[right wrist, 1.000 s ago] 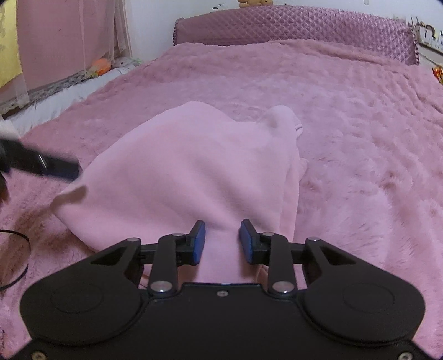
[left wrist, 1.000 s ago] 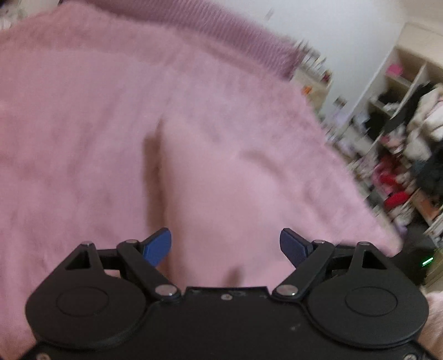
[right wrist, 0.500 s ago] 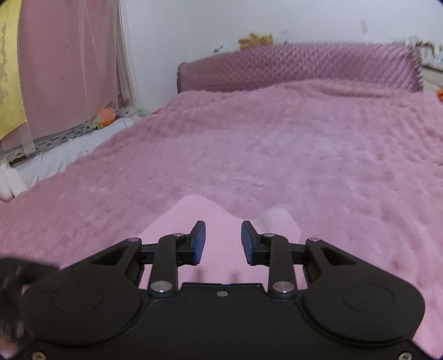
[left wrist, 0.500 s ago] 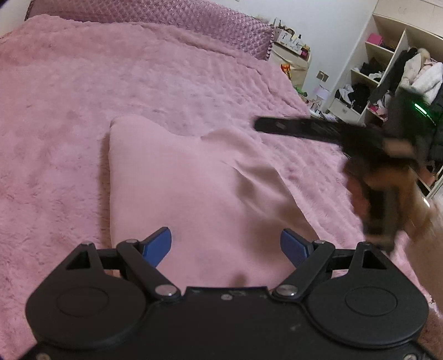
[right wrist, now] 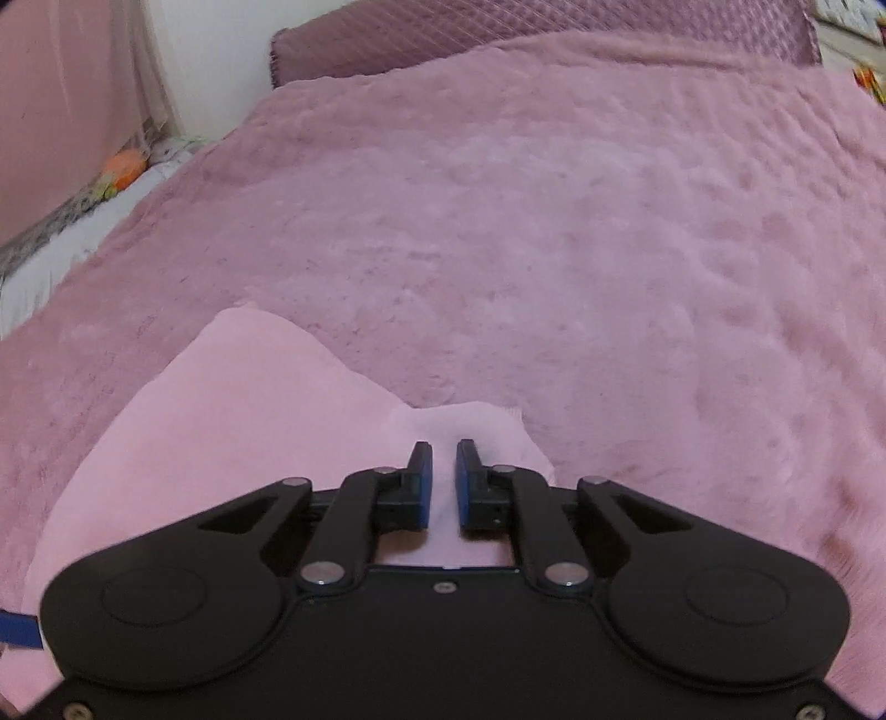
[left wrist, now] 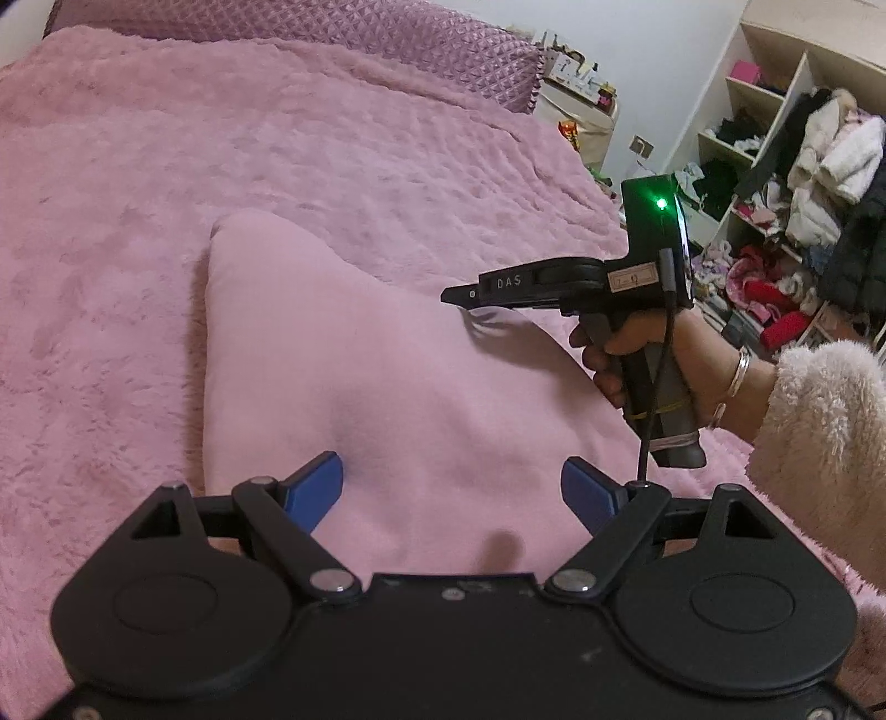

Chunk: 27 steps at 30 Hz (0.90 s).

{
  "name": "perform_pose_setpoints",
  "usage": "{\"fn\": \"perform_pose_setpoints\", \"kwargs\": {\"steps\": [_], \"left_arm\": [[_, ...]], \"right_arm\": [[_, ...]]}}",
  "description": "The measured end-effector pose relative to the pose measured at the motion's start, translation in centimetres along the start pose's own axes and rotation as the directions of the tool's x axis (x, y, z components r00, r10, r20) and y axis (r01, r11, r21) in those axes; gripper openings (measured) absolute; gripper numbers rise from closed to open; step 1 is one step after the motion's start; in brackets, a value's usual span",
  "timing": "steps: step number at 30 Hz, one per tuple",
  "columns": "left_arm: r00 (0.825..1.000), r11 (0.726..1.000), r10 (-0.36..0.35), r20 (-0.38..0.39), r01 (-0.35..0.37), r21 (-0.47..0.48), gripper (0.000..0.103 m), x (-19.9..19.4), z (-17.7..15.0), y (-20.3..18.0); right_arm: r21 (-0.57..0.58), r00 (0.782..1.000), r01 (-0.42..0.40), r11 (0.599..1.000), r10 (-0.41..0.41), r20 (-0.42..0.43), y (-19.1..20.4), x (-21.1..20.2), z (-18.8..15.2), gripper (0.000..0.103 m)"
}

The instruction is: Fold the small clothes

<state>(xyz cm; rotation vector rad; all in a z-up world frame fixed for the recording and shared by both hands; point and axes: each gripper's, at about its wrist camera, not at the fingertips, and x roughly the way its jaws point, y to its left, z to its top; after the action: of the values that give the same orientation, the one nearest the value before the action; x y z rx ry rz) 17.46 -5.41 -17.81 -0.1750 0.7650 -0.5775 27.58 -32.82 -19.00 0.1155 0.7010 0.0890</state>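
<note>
A pale pink soft garment [left wrist: 354,365] lies spread on the pink plush bedspread [left wrist: 277,166]. My left gripper [left wrist: 451,490] is open and empty, its blue pads wide apart just above the garment's near edge. In the left wrist view the right gripper [left wrist: 459,293] is held by a hand over the garment's right side. In the right wrist view the right gripper [right wrist: 443,482] has its pads nearly together with a narrow gap, above a lighter flap of the garment [right wrist: 470,421]. Nothing is gripped between them.
A quilted purple headboard [left wrist: 310,50] runs along the far side. Open shelves with piled clothes [left wrist: 803,183] stand at the right. A curtain and a grey floor strip [right wrist: 66,232] lie left of the bed.
The right gripper has come into the left wrist view and settled low over the garment's right part. The left gripper has stayed open over the near edge.
</note>
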Motion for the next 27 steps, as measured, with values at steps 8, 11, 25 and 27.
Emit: {"fn": "perform_pose_setpoints", "kwargs": {"steps": [8, 11, 25, 27], "left_arm": [[0.999, 1.000, -0.016, 0.046, 0.016, -0.005, 0.090, -2.1, 0.5, -0.3], [0.998, 1.000, -0.006, 0.063, 0.006, -0.007, 0.090, -3.0, 0.4, -0.5], [1.000, 0.998, 0.006, 0.017, -0.005, -0.060, 0.090, -2.3, 0.2, -0.9], [0.999, 0.997, -0.029, 0.045, 0.032, -0.075, 0.090, -3.1, 0.4, -1.1]], "right_arm": [[0.054, 0.976, -0.141, 0.989, 0.129, 0.173, 1.4, -11.5, -2.4, 0.031], [0.058, 0.981, -0.114, 0.992, 0.103, 0.163, 2.0, -15.8, -6.6, 0.037], [-0.018, 0.990, -0.136, 0.990, 0.137, 0.022, 3.7, -16.8, -11.9, 0.013], [-0.025, 0.991, -0.132, 0.991, 0.132, 0.020, 3.8, -17.5, -11.9, 0.012]]}}
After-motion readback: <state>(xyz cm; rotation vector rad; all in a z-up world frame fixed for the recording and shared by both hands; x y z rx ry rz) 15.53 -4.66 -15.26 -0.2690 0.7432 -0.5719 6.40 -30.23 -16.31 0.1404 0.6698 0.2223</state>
